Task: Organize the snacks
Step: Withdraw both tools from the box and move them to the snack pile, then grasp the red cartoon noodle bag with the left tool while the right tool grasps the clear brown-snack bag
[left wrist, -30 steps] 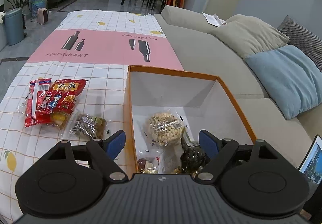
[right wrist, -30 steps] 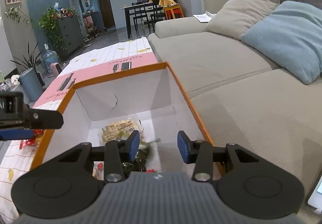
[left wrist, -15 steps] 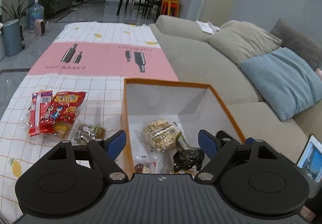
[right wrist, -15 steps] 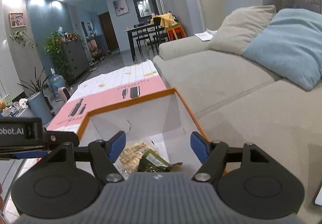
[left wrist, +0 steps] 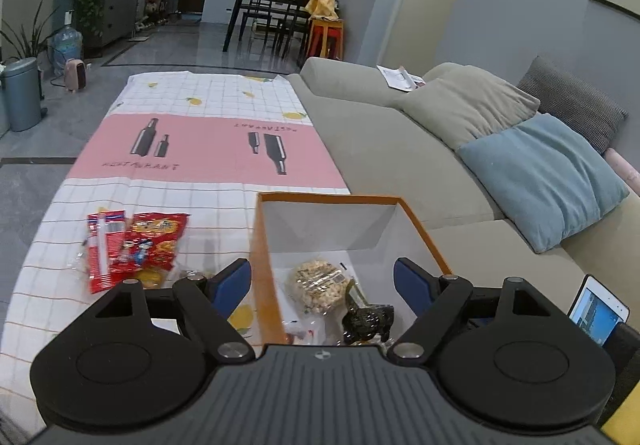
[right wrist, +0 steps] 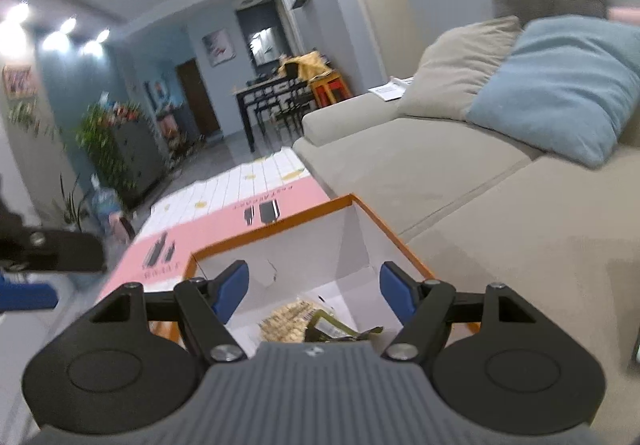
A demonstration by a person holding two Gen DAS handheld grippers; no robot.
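— What's on my right wrist camera?

— My right gripper hangs above the box, its jaws spread wide, having just opened, with nothing pinched between them.

— And inside the box?

— A pale snack bag lies touching a dark green packet. My left gripper shows blurred at the left edge. The sofa sits just beside the box.

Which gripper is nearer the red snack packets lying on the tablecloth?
Left. The left gripper hangs just beside the red snack packets; the right gripper is over the box, farther away.
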